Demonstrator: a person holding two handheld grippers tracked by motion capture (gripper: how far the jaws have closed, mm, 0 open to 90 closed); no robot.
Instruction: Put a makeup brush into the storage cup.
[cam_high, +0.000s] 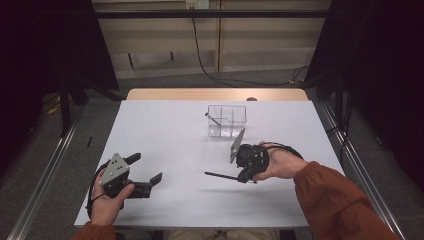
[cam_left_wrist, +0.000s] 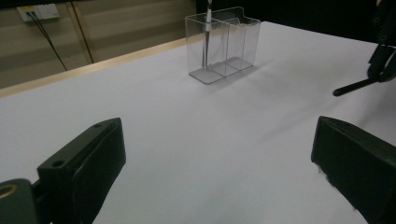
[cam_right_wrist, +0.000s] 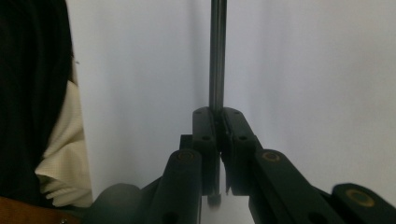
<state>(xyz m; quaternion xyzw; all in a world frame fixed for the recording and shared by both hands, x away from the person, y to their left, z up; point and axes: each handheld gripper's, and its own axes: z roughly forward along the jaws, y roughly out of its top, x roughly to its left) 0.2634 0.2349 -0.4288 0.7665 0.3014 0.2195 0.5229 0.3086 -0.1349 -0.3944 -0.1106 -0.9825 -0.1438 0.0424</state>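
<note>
white table (cam_high: 165, 150): clear divided organizer (cam_high: 227, 121) holds one pen (cam_high: 214, 119); right gripper (cam_high: 239, 175) clamps black pen (cam_high: 222, 175); left gripper (cam_high: 148, 172) wide.

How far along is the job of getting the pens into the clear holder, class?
Done: one pen already stands in the clear holder. In hand: the right gripper is shut on a dark pen, held level above the table. Left: putting it in the holder. The left gripper hangs open.

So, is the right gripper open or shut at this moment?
Shut. The right gripper has its jaws pressed on a thin dark pen, which sticks out beyond them over the white table.
</note>
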